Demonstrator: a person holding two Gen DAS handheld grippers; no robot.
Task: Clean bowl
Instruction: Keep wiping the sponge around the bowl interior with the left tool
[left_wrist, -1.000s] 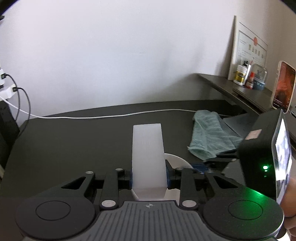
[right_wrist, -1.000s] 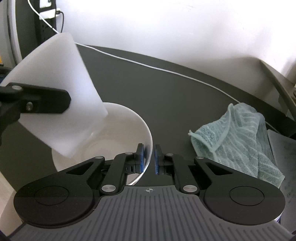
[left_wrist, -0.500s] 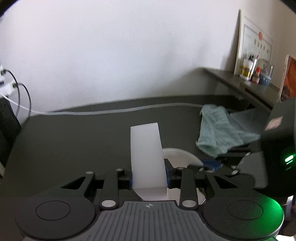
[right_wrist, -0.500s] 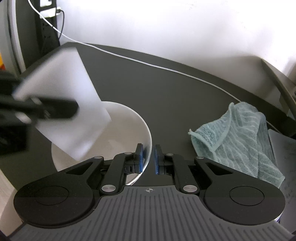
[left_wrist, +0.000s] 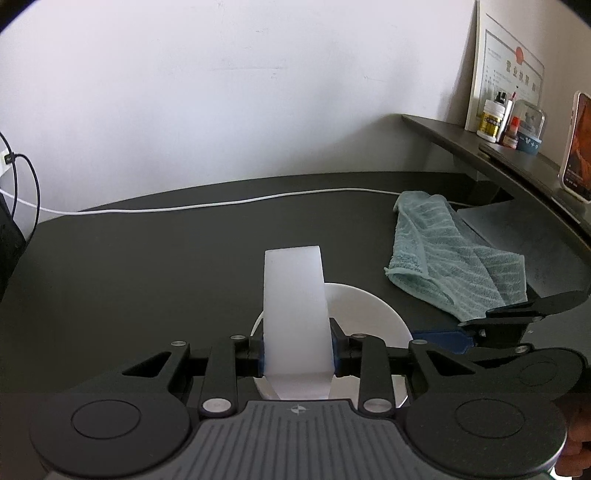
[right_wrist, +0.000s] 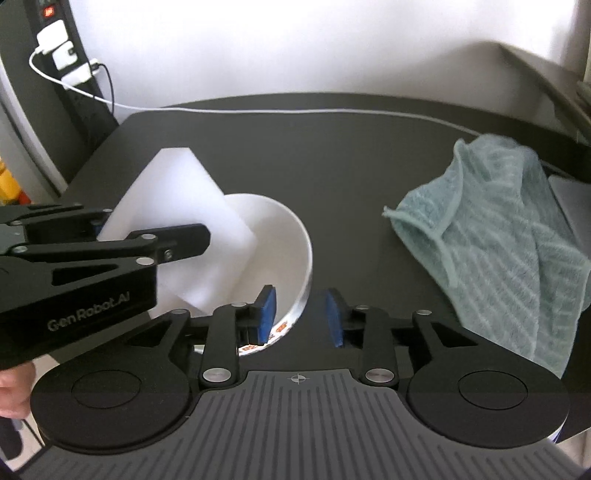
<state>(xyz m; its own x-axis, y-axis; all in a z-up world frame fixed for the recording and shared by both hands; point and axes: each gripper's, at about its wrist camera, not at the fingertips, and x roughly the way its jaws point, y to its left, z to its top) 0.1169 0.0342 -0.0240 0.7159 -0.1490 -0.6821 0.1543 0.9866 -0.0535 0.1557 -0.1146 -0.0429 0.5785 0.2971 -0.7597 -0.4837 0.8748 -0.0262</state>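
Jaws of the right gripper (right_wrist: 300, 314), clamped on the bowl (right_wrist: 273, 236) rim a second ago, now stand apart astride it; the left gripper (left_wrist: 297, 347) stays clamped on the sponge (left_wrist: 295, 310), its corner dipped inside. Judgement: the bowl has lost its brace, so wiping is pausing or finished. It sits upright on the desk (right_wrist: 332, 155), interior white, no residue visible, beside a towel (right_wrist: 498, 229).

"Gen Robot.AI" in grey letters on left claw (right_wrist: 122, 236) black body, framed certificate (left_wrist: 506, 74) text unreadable
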